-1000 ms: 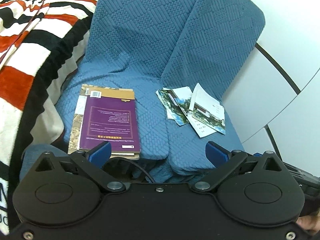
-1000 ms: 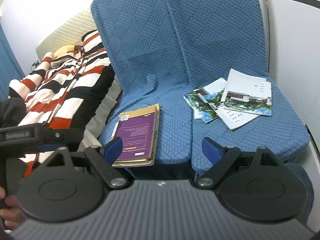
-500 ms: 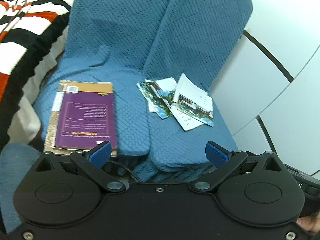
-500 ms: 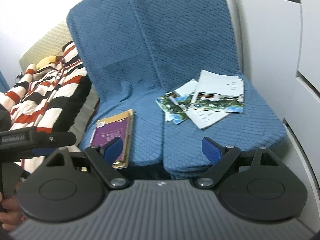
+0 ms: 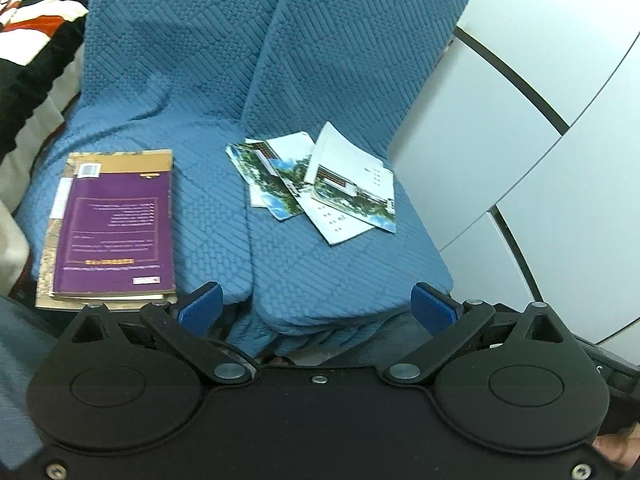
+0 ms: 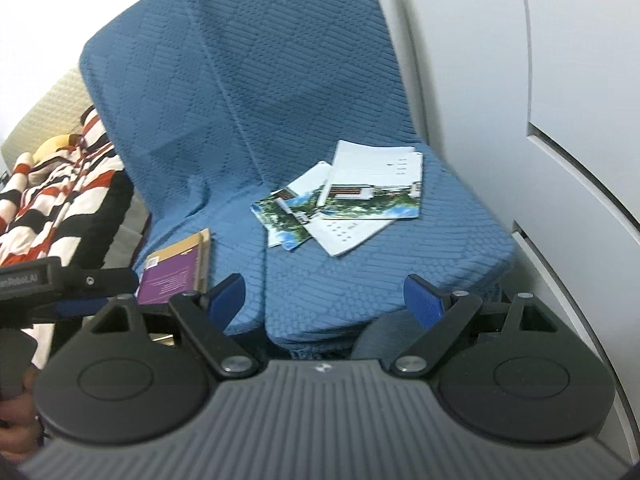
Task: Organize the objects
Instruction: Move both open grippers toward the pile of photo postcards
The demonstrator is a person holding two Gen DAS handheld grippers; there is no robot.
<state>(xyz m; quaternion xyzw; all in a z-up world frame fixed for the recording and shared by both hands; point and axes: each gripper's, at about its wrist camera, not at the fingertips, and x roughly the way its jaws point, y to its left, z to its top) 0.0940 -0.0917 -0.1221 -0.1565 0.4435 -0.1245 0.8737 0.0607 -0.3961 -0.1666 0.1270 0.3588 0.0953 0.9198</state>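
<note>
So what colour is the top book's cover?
Purple, with a tan band at its far end; the book shows best in the left wrist view.

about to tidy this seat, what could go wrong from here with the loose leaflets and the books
The leaflets lie fanned and overlapping on soft quilted blue seat cover; pinching one may drag or scatter the rest. The purple book sits on other books at the cushion's front edge, so a nudge from the open left gripper might tip the pile off.

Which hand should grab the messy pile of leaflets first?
Probably the right. The right tongs are open and the scattered leaflets lie almost straight ahead of them. The left tongs, open too, sit nearer the purple book, with the leaflets off to their right on the blue cushion.
</note>
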